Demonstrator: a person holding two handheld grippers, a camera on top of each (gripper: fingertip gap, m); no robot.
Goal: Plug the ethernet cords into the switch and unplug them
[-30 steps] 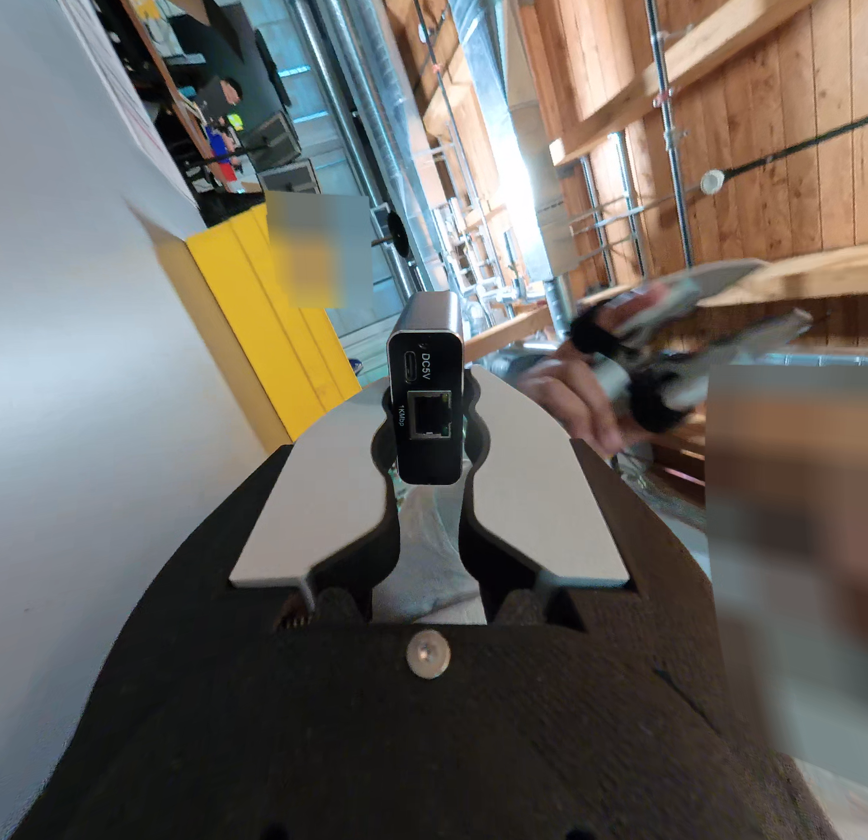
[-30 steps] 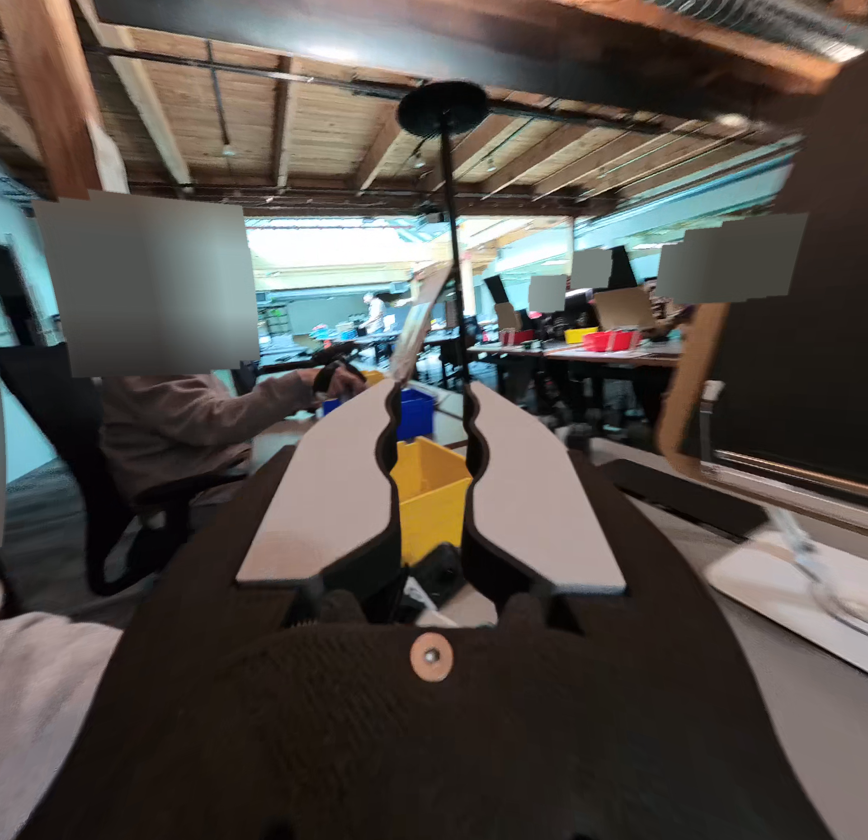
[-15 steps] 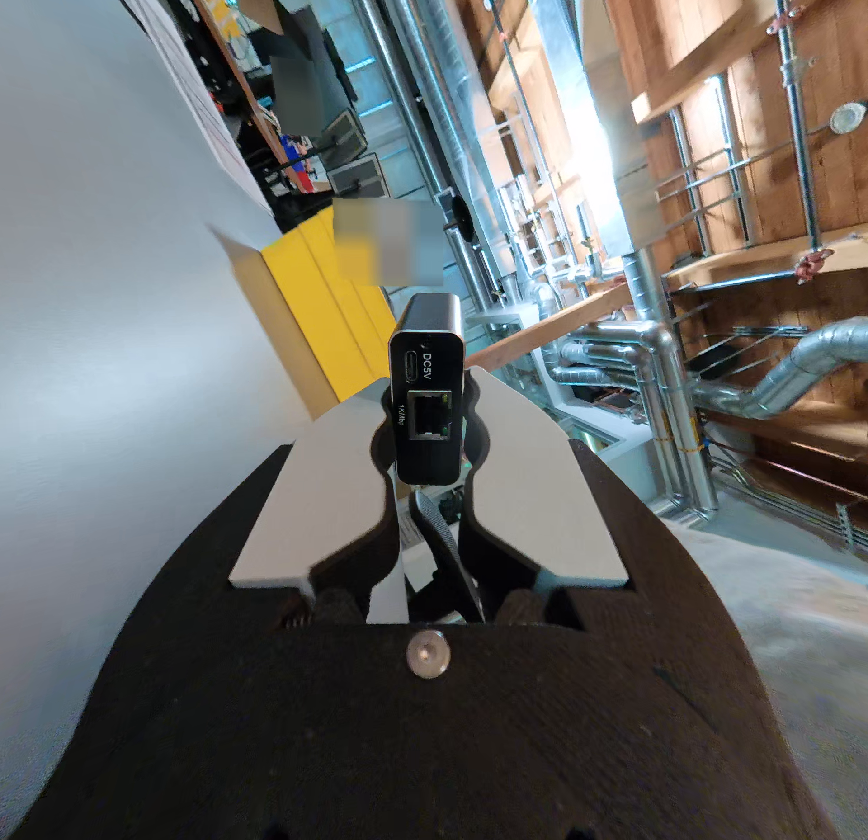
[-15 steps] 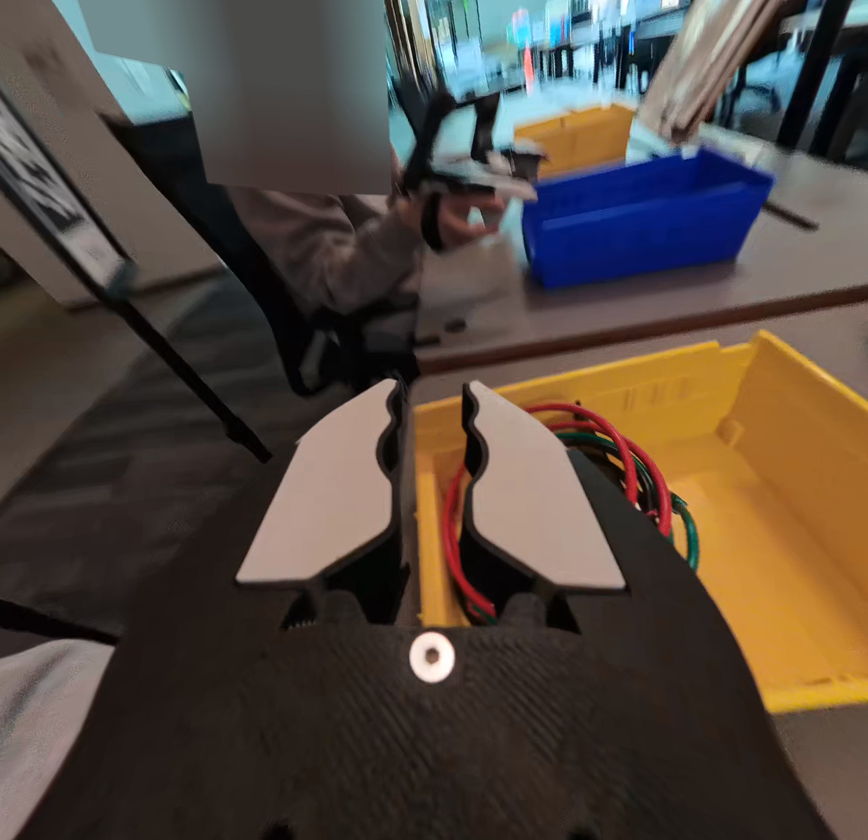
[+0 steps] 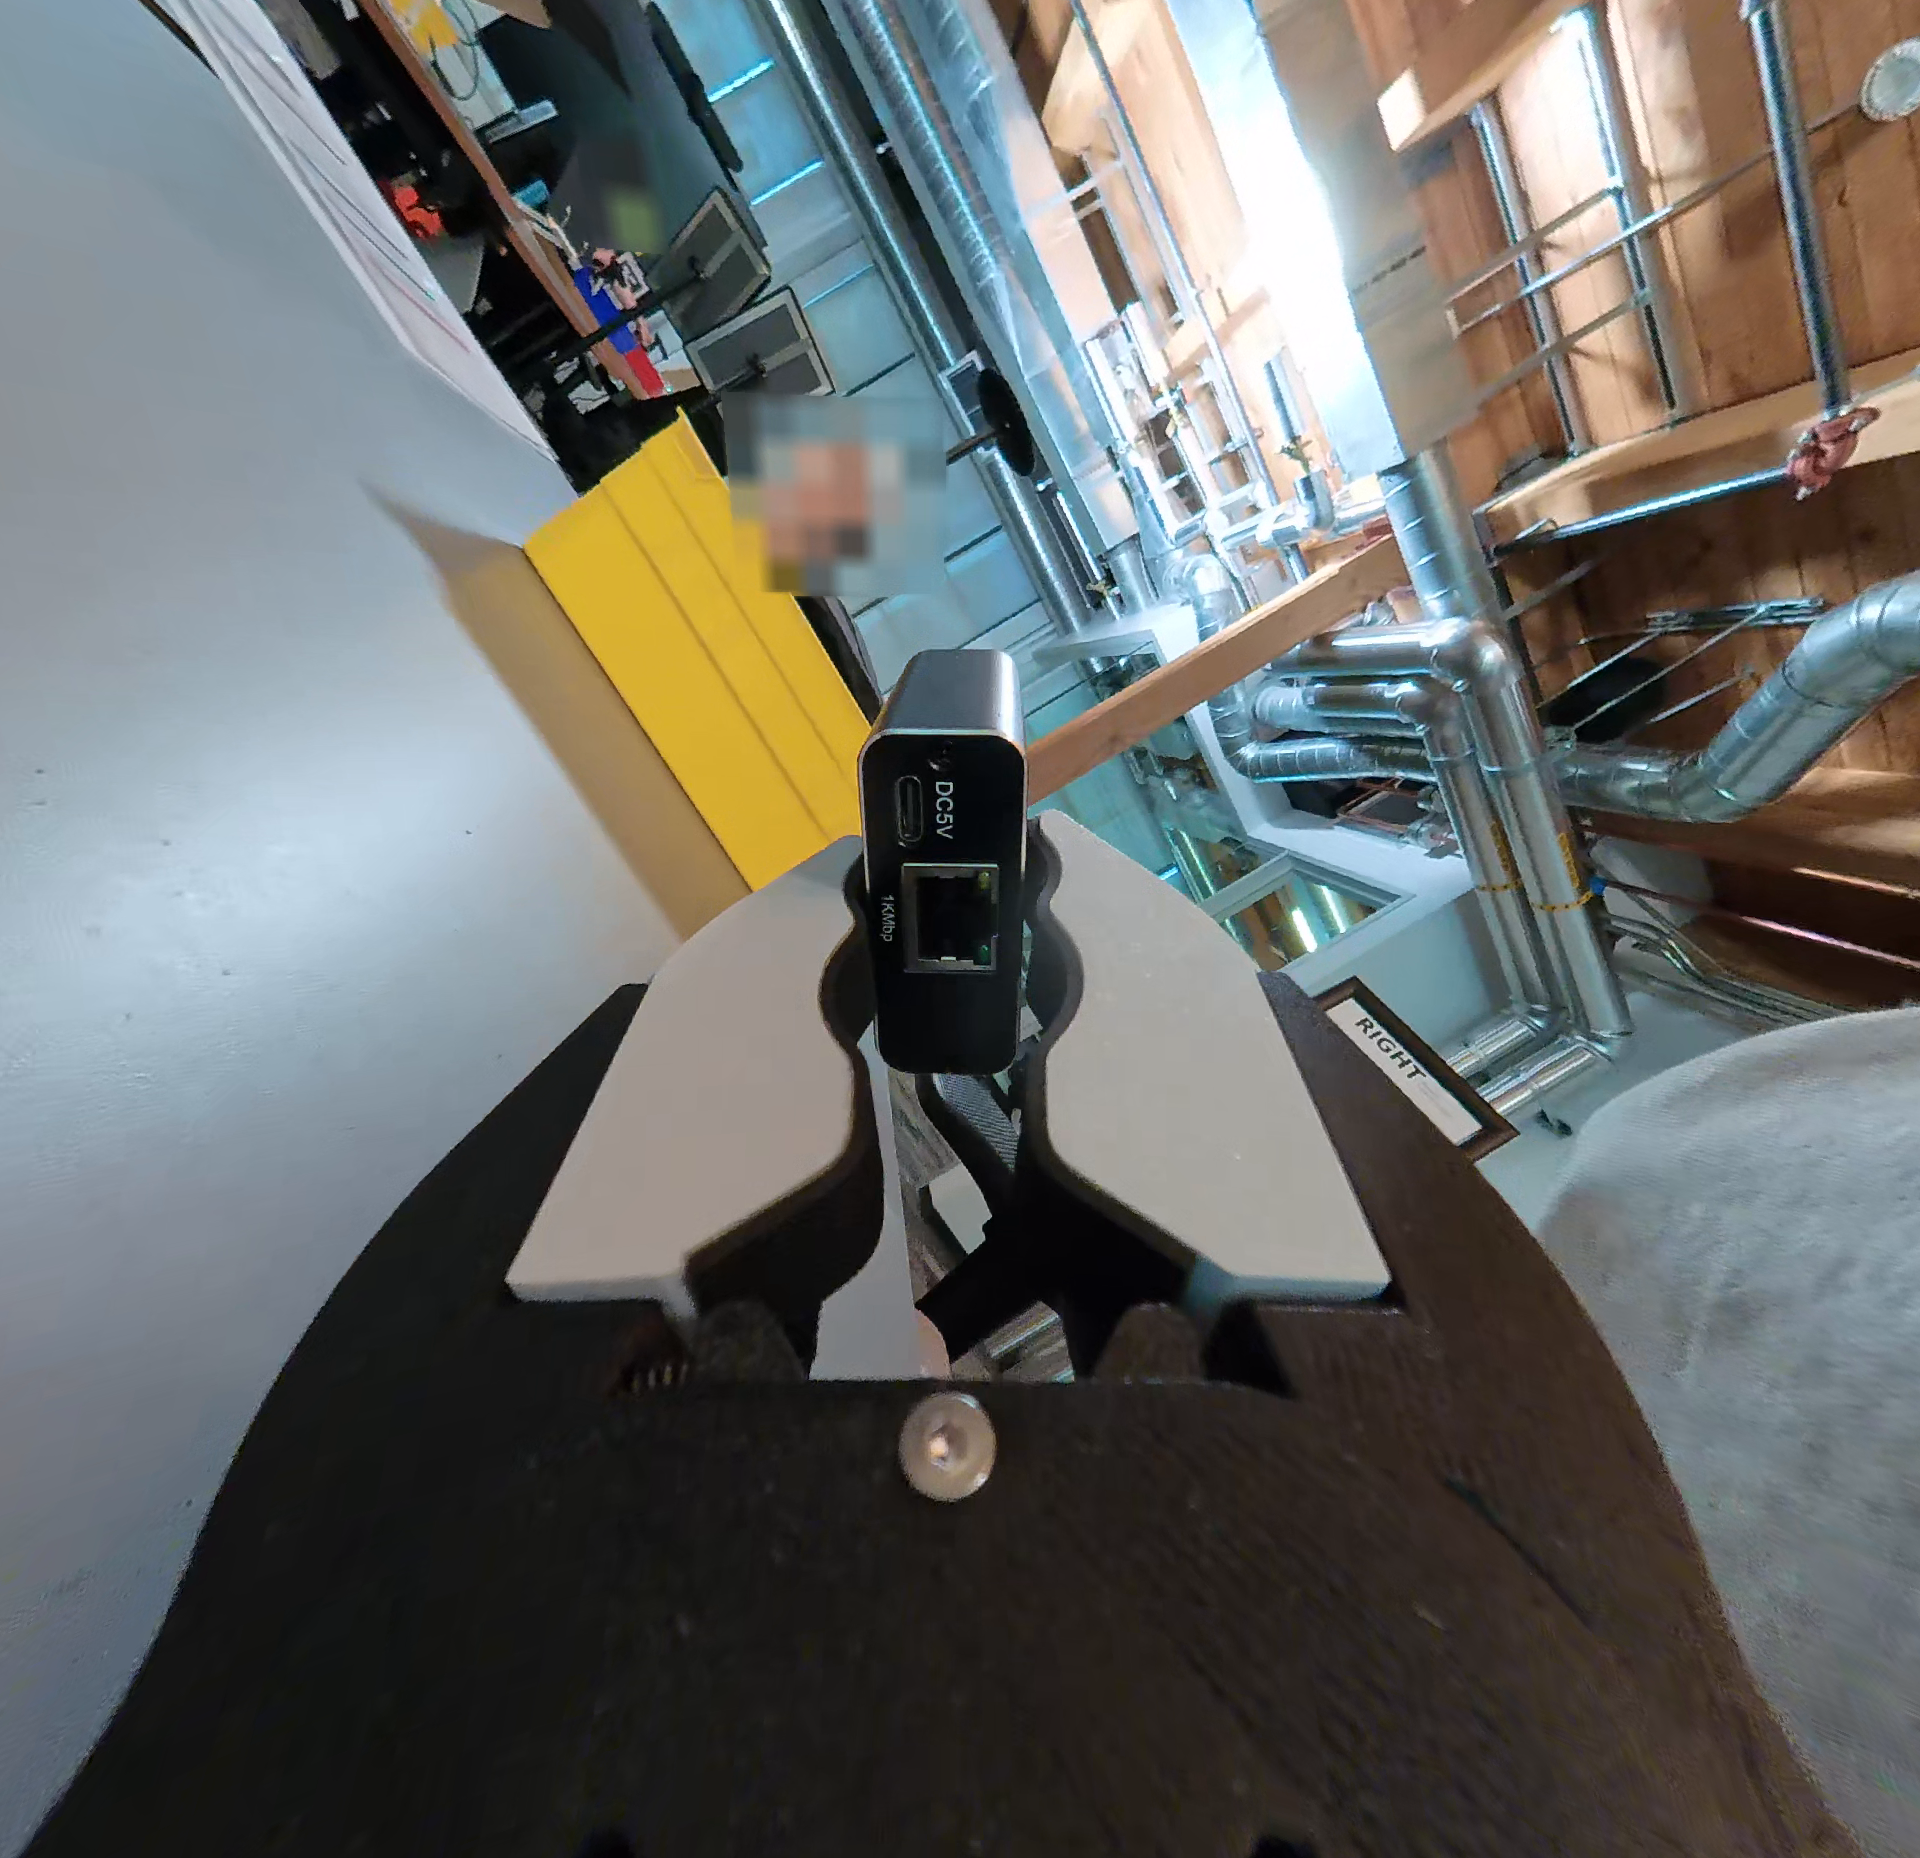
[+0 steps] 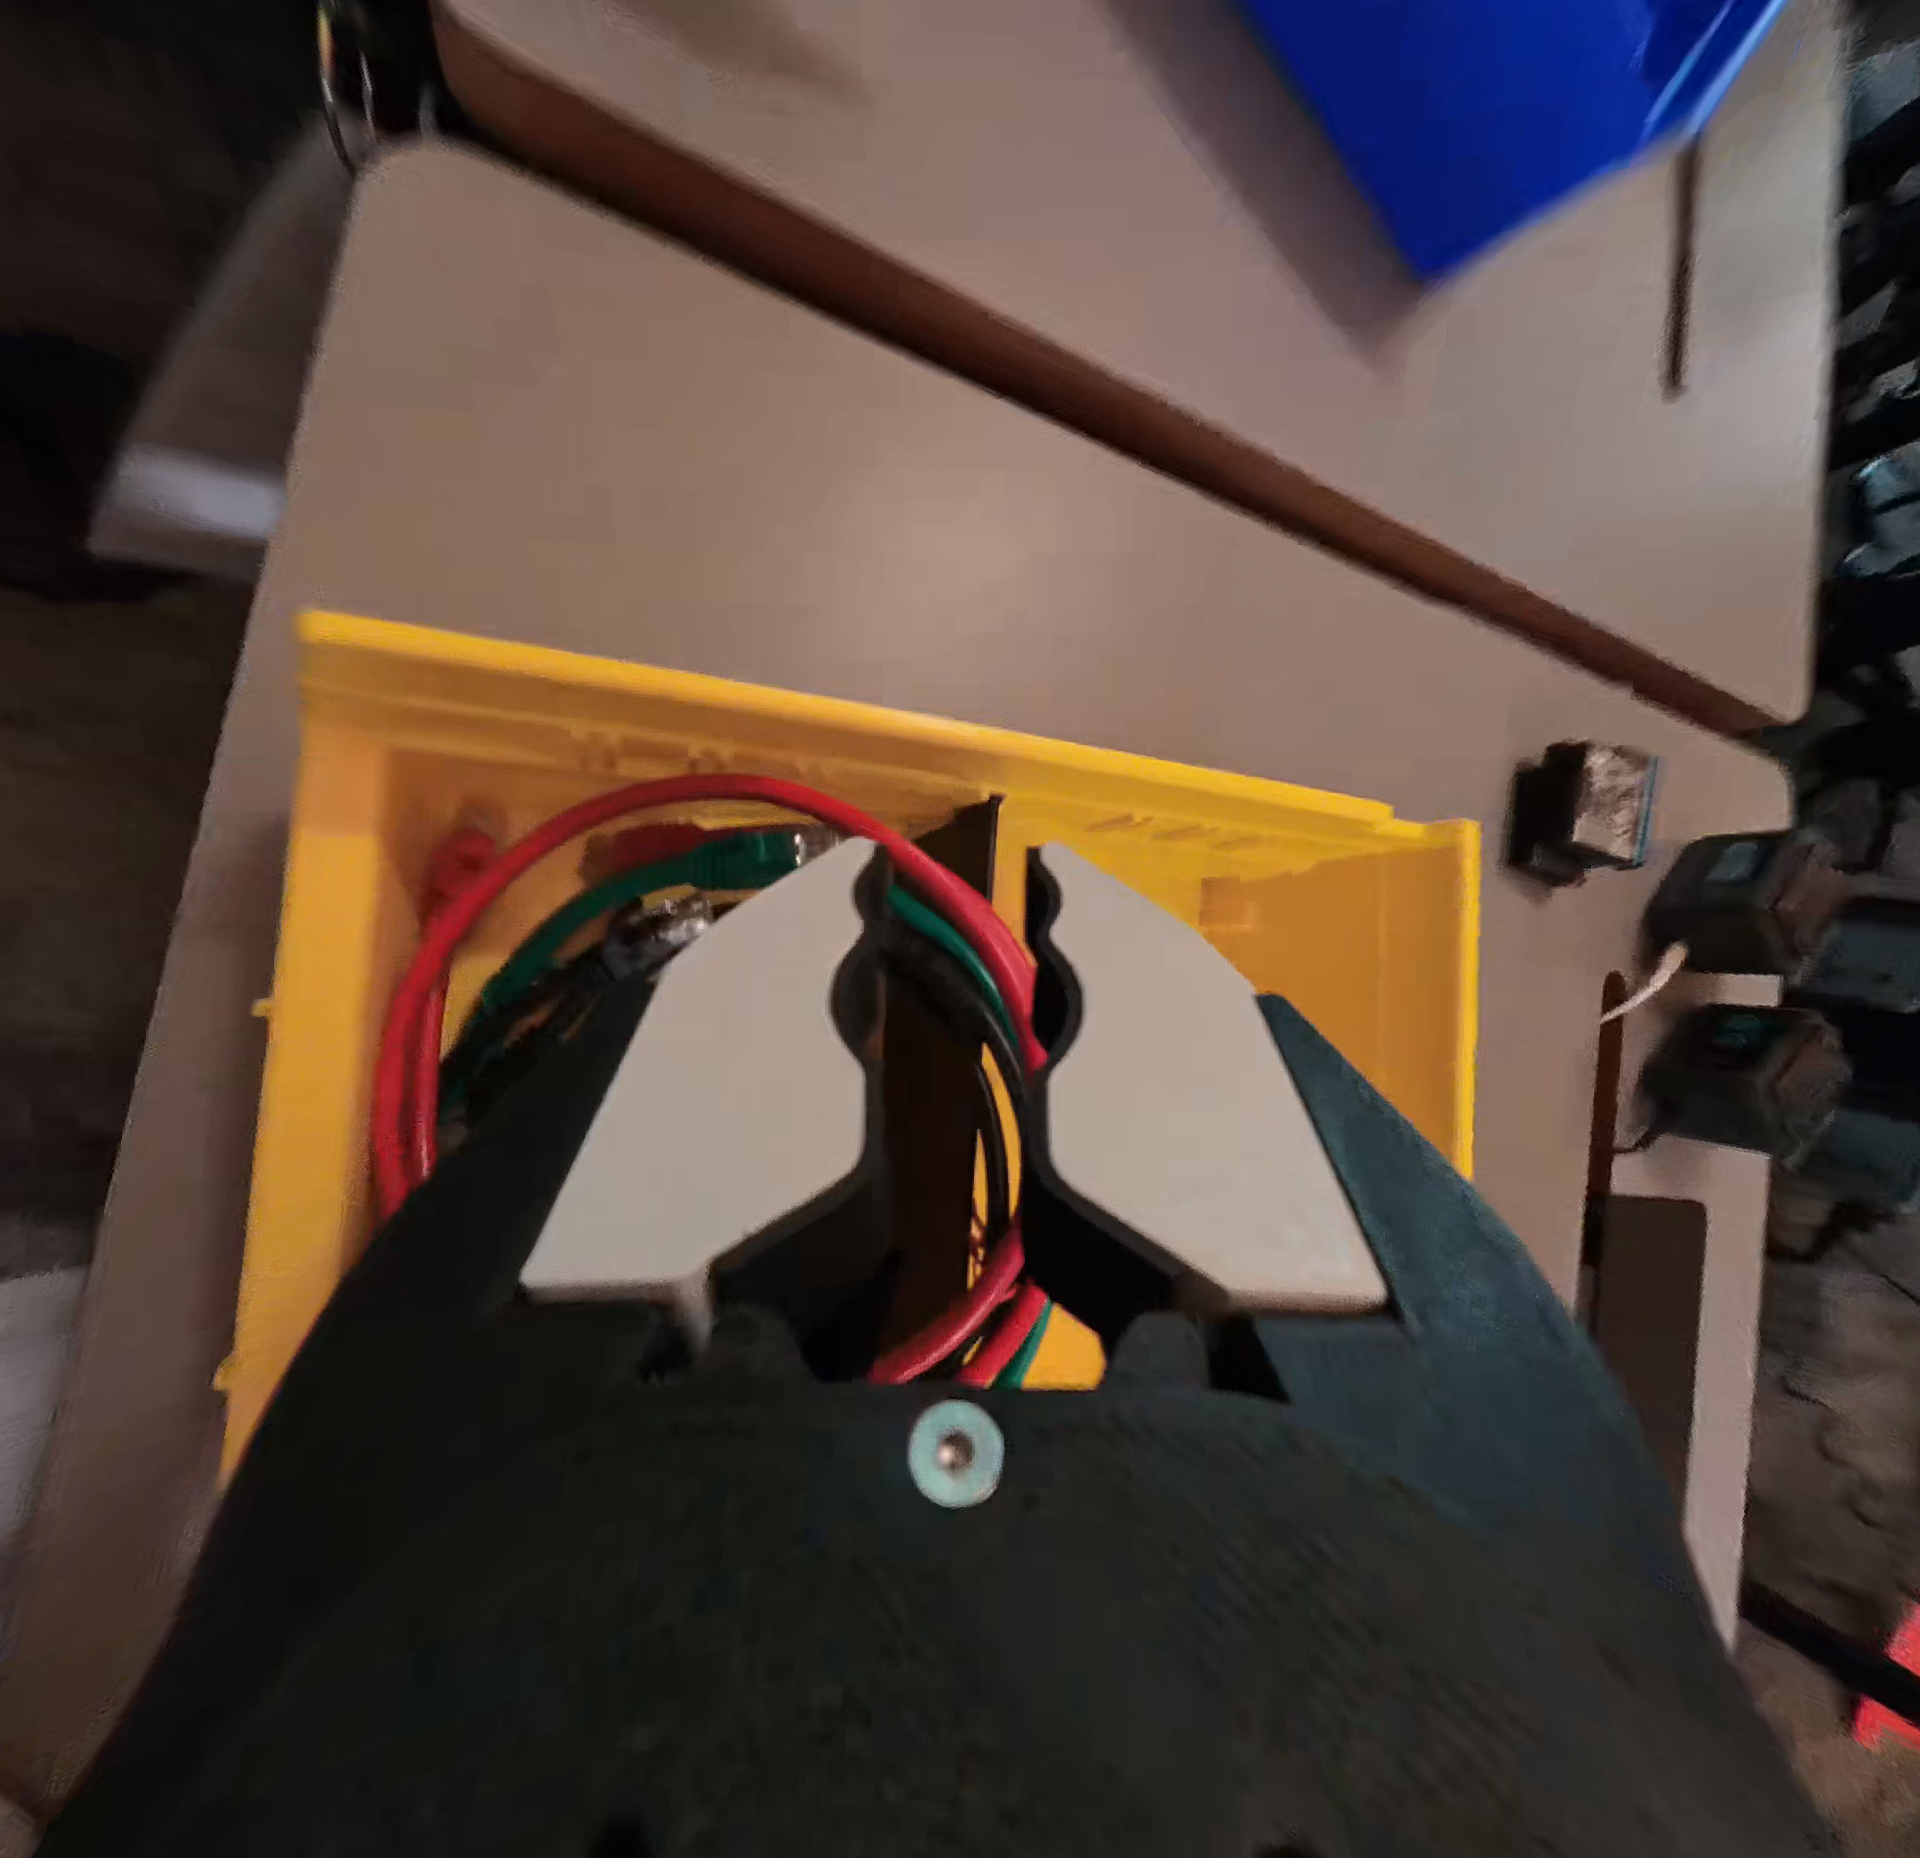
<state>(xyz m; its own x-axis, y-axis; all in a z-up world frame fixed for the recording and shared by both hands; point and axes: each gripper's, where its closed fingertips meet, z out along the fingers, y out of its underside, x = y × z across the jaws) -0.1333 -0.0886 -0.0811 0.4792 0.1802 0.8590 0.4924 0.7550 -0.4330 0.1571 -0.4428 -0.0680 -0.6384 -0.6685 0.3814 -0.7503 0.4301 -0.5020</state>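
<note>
While the left hand-held gripper (image 5: 951, 935) pinches the small dark metal switch (image 5: 943, 873), the spread right hand-held gripper (image 6: 951, 935) hovers over coiled red, green and black ethernet cords (image 6: 727, 852) in the yellow plastic bin (image 6: 1351, 935), likely to grasp a plug next.

Wooden plank walls (image 5: 1714, 281) and silver pipes (image 5: 1455, 728) under bright light; beige tables (image 6: 727, 520) below.

bin (image 6: 343, 977) interior: cords (image 6: 416, 1029) crowd left | black divider (image 6: 982, 842) mid | right free
</note>
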